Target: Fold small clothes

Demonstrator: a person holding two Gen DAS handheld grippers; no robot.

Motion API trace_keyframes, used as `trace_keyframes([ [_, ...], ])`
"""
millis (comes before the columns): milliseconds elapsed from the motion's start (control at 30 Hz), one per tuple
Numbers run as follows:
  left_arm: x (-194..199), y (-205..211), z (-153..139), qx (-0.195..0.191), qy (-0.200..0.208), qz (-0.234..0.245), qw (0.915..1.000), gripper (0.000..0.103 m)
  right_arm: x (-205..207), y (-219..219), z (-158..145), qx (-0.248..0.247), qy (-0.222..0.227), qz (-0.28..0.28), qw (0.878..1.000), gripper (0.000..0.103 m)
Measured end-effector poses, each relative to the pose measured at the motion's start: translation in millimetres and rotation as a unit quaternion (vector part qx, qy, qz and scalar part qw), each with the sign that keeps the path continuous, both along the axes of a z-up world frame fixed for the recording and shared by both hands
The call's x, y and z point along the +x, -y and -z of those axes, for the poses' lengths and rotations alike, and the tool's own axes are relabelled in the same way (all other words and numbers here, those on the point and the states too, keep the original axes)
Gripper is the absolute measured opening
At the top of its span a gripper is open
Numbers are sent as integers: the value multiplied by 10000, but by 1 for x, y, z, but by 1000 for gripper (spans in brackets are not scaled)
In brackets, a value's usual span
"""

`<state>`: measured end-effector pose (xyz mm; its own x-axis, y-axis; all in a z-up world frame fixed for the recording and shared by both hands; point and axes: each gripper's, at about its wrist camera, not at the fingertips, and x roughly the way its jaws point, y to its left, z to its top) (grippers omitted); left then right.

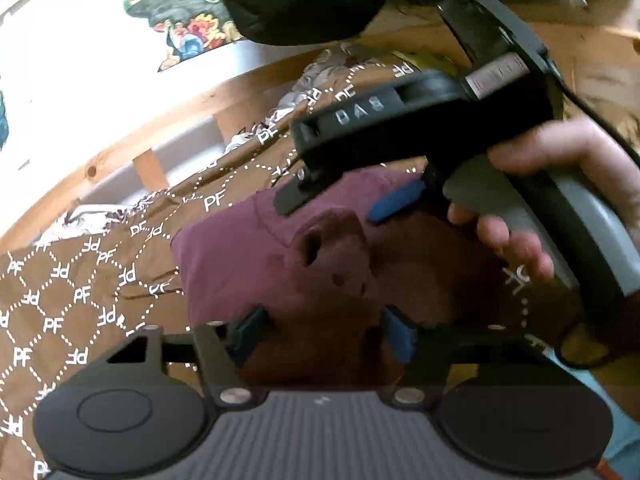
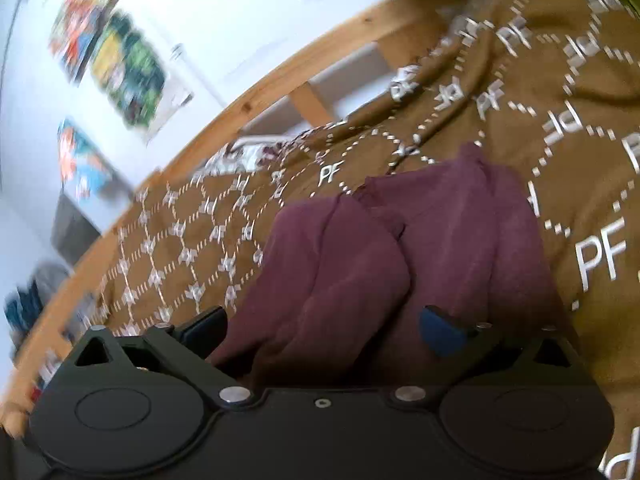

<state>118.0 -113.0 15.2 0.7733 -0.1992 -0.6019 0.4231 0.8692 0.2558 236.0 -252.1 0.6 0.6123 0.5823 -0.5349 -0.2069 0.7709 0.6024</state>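
Nearest the left gripper (image 1: 324, 336), its blue-padded fingers (image 1: 400, 336) stand spread with maroon cloth bunched between them, though whether the pads actually press the cloth cannot be told; the right gripper (image 2: 324, 328) likewise has its fingers (image 2: 440, 330) spread wide over a rumpled fold of the same maroon garment (image 2: 400, 248). Just beyond both sets of fingertips the garment lies crumpled on the brown patterned blanket (image 2: 560, 128), so I judge the folding barely begun: a gather-and-flatten step. The next move calls for pinching two edges and drawing them apart, with the wooden bed rail (image 2: 280, 72) well beyond
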Motion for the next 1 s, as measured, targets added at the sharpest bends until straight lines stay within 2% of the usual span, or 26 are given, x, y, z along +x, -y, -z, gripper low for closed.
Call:
trace_keyframes([
  [67,1,2,3,115,-25,-1,9999,48,0,5,3,71,-39,122,9999,90],
  [133,2,2,3,101,-18,3,9999,43,1,8,6,126,-76,235,9996,84],
  [200,-1,2,2,21,41,3,10000,33,1,11,8,201,-62,292,9994,70],
  [233,-3,2,1,28,93,7,10000,29,1,10,11,202,-83,308,9993,60],
  [300,-6,4,2,87,179,26,9998,24,-2,6,15,41,-78,349,9994,50],
  [367,-8,5,2,54,203,28,9998,21,-6,0,17,-209,9,349,9992,33],
  [467,-7,4,-2,-125,189,-22,9997,18,-12,0,14,-244,193,343,9989,20],
  [567,-5,4,-10,-406,171,-31,9990,17,-22,2,6,-345,622,355,9968,14],
  [667,-4,14,-16,-491,260,111,9984,17,-29,8,-6,-538,1005,420,9926,11],
  [833,2,37,-25,-654,318,497,9961,17,-35,27,-29,-849,1556,593,9824,10],
  [1000,10,59,-19,-594,344,826,9942,17,-35,46,-36,-1307,1690,799,9736,10],
])
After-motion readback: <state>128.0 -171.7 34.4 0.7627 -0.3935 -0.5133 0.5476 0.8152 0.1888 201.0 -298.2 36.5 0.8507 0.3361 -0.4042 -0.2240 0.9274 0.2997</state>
